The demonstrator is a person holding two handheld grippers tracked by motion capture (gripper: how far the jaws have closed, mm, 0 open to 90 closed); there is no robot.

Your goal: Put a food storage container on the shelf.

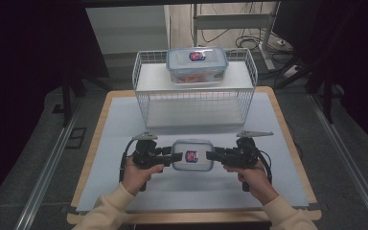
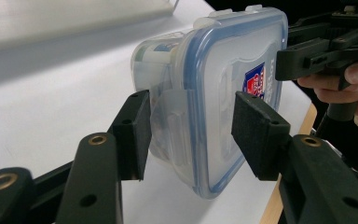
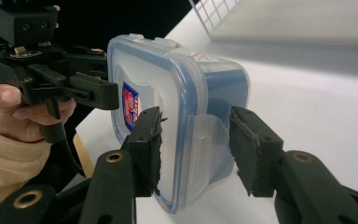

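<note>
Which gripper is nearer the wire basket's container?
Roughly equal. Left gripper and right gripper clamp opposite ends of the near blue-lidded clear plastic box, well short of the basket's container.

Light wood table (image 1: pixel 287 134) with a white mat (image 1: pixel 115 143) covering most of the top. 1 white wire rack (image 1: pixel 141 103) sits on the mat at the far end, and its shelf has 1 box (image 1: pixel 197 64) on it.

Dim room; grey floor (image 1: pixel 345 158) with metal rails; wooden table (image 1: pixel 287 129) under a pale mat; cables behind.
</note>
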